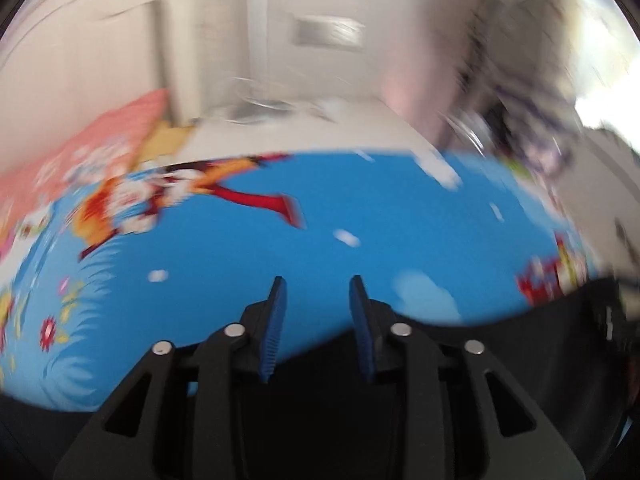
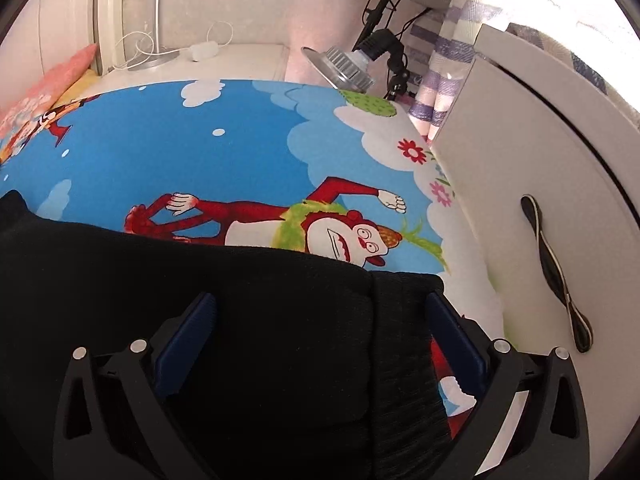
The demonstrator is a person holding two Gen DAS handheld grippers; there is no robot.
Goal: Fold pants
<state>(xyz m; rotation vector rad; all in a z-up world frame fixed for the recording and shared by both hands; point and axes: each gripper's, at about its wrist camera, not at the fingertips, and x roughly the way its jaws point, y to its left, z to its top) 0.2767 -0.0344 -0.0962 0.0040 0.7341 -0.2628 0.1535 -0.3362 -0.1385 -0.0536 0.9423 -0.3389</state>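
Black pants [image 2: 248, 304] lie on a blue cartoon bedsheet [image 2: 168, 160]. In the right wrist view they fill the lower half, with a ribbed waistband [image 2: 400, 360] at their right end. My right gripper [image 2: 320, 308] is wide open over the pants, one finger on each side, holding nothing. In the blurred left wrist view the pants [image 1: 460, 360] are a dark mass at the bottom and right. My left gripper [image 1: 318, 292] is partly open above their edge, with only blue sheet [image 1: 360, 208] between the tips.
A white cabinet door [image 2: 540, 200] with a dark handle [image 2: 552, 272] stands close on the right. A lamp [image 2: 344, 64], curtain [image 2: 440, 72] and white nightstand [image 2: 224, 60] with cables sit beyond the bed. A pink pillow [image 2: 44, 84] lies far left.
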